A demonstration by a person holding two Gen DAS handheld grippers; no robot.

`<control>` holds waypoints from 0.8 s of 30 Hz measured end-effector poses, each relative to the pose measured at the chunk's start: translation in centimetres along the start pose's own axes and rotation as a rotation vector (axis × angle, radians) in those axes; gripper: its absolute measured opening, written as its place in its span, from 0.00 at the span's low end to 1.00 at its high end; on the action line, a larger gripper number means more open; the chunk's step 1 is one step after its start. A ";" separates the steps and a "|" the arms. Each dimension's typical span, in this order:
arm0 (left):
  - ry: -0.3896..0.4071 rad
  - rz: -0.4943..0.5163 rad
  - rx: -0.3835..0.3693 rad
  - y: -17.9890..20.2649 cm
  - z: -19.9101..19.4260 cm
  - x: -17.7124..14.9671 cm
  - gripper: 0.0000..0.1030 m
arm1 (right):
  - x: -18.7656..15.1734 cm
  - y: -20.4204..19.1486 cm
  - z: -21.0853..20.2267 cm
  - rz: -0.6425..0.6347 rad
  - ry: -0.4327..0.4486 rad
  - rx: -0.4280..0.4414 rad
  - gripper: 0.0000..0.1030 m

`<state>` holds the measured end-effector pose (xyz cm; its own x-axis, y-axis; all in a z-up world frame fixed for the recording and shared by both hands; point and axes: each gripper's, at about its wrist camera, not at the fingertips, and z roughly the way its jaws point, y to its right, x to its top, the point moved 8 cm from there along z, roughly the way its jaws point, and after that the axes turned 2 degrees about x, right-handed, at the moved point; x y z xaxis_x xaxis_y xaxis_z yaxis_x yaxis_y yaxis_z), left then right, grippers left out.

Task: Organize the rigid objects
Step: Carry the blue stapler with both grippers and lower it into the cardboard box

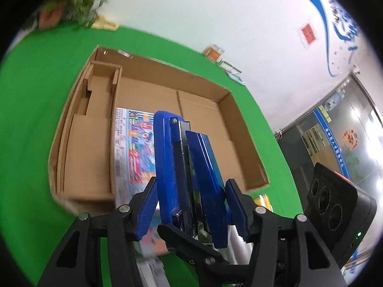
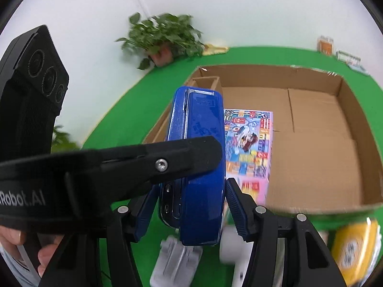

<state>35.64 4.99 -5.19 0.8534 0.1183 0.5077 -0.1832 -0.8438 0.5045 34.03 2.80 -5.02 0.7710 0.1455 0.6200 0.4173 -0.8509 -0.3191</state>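
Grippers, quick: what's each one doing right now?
Left gripper: shut on the blue stapler.
Right gripper: shut on the same stapler.

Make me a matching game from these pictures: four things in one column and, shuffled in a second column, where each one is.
Things
1. stapler
2. booklet
3. plant
4. box

Places
A. at the far edge of the cloth, against the wall
B. flat on the box floor
C. standing on the green cloth
D. gripped by the left tool and the right tool

Pairs: 1-D, 2-B, 3-A, 4-C
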 end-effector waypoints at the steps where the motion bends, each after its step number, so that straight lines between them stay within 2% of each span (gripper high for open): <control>1: -0.019 -0.014 -0.006 -0.7 0.7 0.5 0.53 | 0.6 0.4 0.9 0.014 -0.016 0.000 0.53; 6: -0.100 -0.094 -0.050 -4.1 4.4 2.1 0.52 | 2.4 2.3 6.1 0.094 -0.090 -0.022 0.53; 9: -0.131 -0.101 -0.068 -4.8 5.6 2.2 0.52 | 2.3 3.3 7.8 0.110 -0.113 -0.045 0.53; 12: -0.158 -0.092 -0.044 -5.4 6.6 2.2 0.53 | 2.1 4.2 9.6 0.147 -0.145 -0.049 0.53; 17: -0.134 -0.118 -0.015 -6.4 5.4 3.0 0.53 | 2.9 4.0 11.3 0.186 -0.147 -0.039 0.57; 19: -0.089 -0.092 0.008 -6.4 3.9 3.2 0.53 | 2.8 3.4 11.3 0.173 -0.169 -0.033 0.65; 22: -0.021 -0.067 0.042 -6.1 1.3 3.2 0.53 | 2.7 2.0 10.7 0.135 -0.169 0.054 0.73; 24: 0.028 -0.054 0.074 -5.9 -0.4 3.0 0.53 | 2.4 2.3 9.9 0.150 -0.158 0.062 0.75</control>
<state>39.07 10.58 -6.38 0.8471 0.1778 0.5008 -0.1004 -0.8719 0.4793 41.64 6.18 -11.35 0.8902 0.1014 0.4442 0.3178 -0.8368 -0.4458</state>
